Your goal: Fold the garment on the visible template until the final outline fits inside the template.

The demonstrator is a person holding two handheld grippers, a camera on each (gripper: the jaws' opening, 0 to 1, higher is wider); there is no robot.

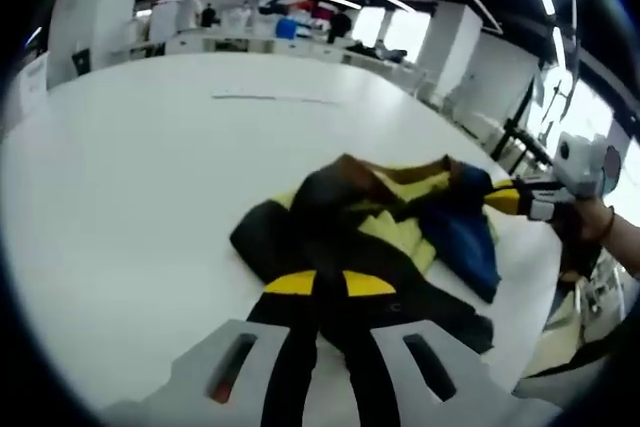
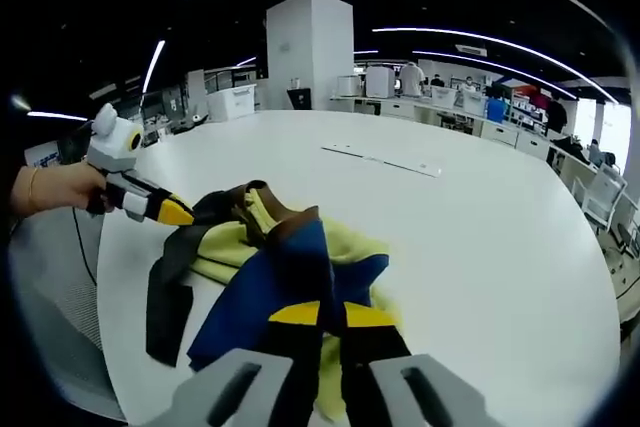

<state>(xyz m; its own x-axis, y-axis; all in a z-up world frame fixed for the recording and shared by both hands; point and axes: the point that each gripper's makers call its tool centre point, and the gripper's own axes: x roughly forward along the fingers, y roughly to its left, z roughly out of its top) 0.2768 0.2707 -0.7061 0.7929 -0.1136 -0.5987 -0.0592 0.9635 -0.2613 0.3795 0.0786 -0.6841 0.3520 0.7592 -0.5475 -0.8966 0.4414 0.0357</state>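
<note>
The left tool rises from the bottom of the left gripper view with its yellow-tipped black jaws drawn close together, pressed onto the near black edge of the garment; whether cloth is actually pinched between them cannot be told. In the right gripper view this same tool comes in from the left, held by a person's hand, its yellow tip touching the dark end of the cloth.

The right tool rises from the bottom of the right gripper view, jaws likewise nearly shut and laid on the blue and yellow part of the garment; a firm grip cannot be confirmed. In the left gripper view it enters from the right, a hand behind it, its tip meeting the far right end of the cloth.

The garment is a crumpled heap of black, yellow, blue and brown fabric, lying bunched rather than flat. Its long axis runs from one tool to the other, so each tool stands at an opposite end and the cloth stretches away from each set of jaws toward the other. A black strip hangs toward the near edge in the right gripper view.

It rests on a broad white bench, near the edge closest to the hands. Farther across the bench lies a thin pale strip. Beyond are white pillars, ceiling light strips and distant desks.
</note>
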